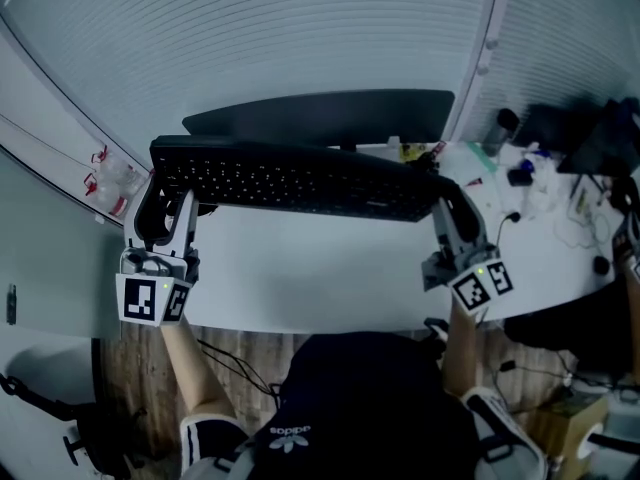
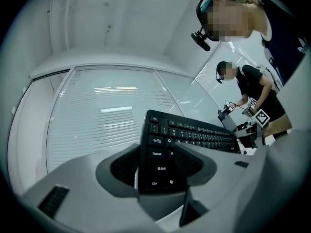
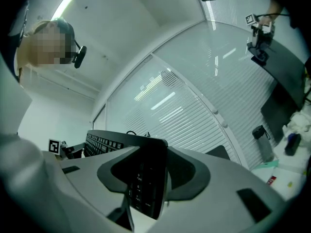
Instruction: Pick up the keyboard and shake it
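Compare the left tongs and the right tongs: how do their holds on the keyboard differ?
The left tongs clamp the keyboard at its Ctrl and Shift end; the right tongs clamp its number-pad end. In the head view the end in the left tongs sits higher in the picture than the end in the right tongs, so the keyboard slants. Both are shut on it, and it appears clear of the white table.
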Available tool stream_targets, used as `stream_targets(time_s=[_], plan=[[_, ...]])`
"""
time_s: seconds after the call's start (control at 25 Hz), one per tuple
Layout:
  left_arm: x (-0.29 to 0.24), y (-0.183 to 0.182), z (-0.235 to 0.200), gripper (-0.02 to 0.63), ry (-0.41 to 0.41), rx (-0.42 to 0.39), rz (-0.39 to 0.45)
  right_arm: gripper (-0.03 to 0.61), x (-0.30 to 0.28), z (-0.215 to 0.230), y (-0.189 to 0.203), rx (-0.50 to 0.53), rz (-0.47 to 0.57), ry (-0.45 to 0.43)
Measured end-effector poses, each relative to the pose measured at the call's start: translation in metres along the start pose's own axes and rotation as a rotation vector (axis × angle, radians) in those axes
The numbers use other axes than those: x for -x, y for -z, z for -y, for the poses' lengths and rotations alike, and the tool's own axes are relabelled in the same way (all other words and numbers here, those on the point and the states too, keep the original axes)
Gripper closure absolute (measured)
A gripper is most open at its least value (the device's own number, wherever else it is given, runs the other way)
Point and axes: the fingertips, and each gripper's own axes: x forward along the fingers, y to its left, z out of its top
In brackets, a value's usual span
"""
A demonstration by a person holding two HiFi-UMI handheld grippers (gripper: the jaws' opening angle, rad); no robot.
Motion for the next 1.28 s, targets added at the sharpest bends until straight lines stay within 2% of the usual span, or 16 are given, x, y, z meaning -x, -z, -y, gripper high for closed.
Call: stream_targets(time_s=[0.36, 1.08, 1.28], plan=[[0.0047, -0.0024, 0.002, 0.385, -0.024, 0.001, 0.003, 0.428, 0.0004, 0.004, 0.0057, -0.029, 0.003, -0.01], [0.0036, -0.0052, 0.0016, 0.385, -0.026, -0.001, 0.003, 0.428, -0.0044, -0.002, -0.0026, 0.005, 0.005, -0.014], [0.003, -0.0054, 0.0019, 0.385, -0.023, -0.007, -0.001, 0.428, 0.0002, 0.0039, 0.005, -0.04, 0.018, -0.006]])
